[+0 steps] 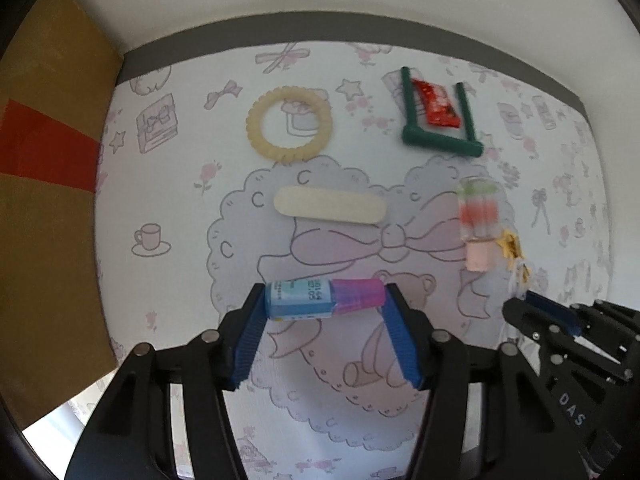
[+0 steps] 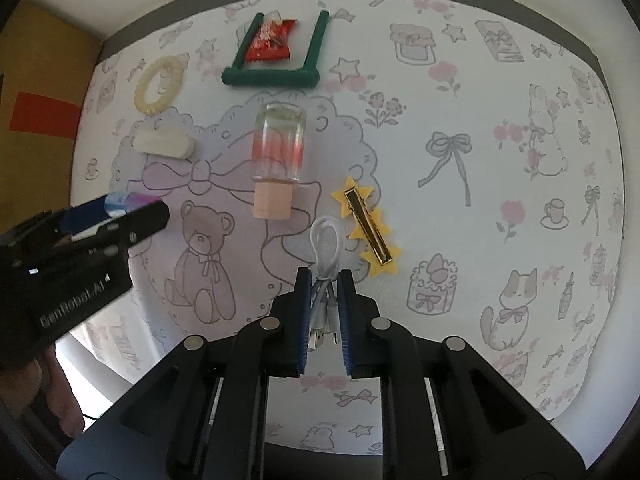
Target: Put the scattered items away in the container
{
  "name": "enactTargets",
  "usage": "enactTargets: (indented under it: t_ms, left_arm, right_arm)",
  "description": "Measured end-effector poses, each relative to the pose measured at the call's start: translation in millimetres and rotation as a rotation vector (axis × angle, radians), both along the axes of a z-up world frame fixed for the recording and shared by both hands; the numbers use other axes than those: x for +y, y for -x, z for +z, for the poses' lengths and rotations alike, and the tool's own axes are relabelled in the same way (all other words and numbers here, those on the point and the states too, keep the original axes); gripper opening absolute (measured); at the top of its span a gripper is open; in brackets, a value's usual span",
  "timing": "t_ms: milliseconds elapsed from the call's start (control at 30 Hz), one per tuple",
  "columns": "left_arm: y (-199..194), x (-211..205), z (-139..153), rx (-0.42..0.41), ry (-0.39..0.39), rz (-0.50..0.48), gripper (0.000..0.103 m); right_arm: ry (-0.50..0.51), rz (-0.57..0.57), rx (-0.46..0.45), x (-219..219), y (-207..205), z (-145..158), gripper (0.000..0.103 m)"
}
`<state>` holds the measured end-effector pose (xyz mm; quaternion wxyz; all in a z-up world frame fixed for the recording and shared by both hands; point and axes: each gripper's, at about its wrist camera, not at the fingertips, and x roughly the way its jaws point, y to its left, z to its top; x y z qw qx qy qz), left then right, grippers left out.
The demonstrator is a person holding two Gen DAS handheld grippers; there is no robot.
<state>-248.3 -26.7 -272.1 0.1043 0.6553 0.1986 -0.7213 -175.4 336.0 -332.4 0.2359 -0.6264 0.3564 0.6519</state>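
Note:
My left gripper (image 1: 325, 294) is shut on a small blue tube with a pink cap (image 1: 322, 298), held end to end between its fingertips above the patterned cloth. My right gripper (image 2: 325, 276) is shut on a coiled white USB cable (image 2: 326, 256). On the cloth lie a cream ring (image 1: 289, 123), a flat cream stick (image 1: 330, 205), a clear bottle with a pink cap (image 2: 278, 160), a yellow star hair clip (image 2: 370, 230), and a red snack packet (image 2: 270, 42) inside a green U-shaped frame (image 2: 272, 76). The brown cardboard box (image 1: 44, 200) stands at the left.
The cloth-covered table (image 2: 500, 184) ends at a grey strip and white wall behind. The right gripper shows at the left wrist view's lower right (image 1: 532, 308); the left gripper shows at the right wrist view's left (image 2: 120, 216).

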Motion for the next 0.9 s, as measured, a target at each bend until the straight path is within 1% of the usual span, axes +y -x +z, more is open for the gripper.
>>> enactTargets:
  t_ms: [233,400,433,467,500,567,667,900]
  left_arm:
    - [-7,4,25,0.037,0.018,0.001,0.057]
    - [-40,24,45,0.076,0.033,0.007,0.057]
    - [-50,19,45,0.084,0.035,0.006,0.057]
    - [-62,18,51,0.092,0.037,0.008,0.057]
    - [-65,21,55,0.100,0.039,0.007,0.057]
    - [-67,24,62,0.118,0.044,0.006,0.057]
    - [-61,32,68,0.146,0.048,0.004,0.057]
    - [-74,37,97,0.207,0.068,0.021,0.057]
  right_arm:
    - [-0.032,-0.003,0.036,-5,-2,21,0.013]
    - [-0.063,-0.009,0.074,-9,-6,43,0.013]
    - [-0.067,-0.010,0.082,-5,-11,45,0.013]
    - [-0.071,-0.009,0.089,1,-18,45,0.013]
    - [-0.078,-0.009,0.097,0,-16,50,0.013]
    - [-0.092,-0.011,0.112,-10,-5,57,0.013]
    - [-0.112,-0.015,0.136,-17,-15,77,0.013]
    - [-0.168,-0.020,0.182,-28,-22,112,0.013]
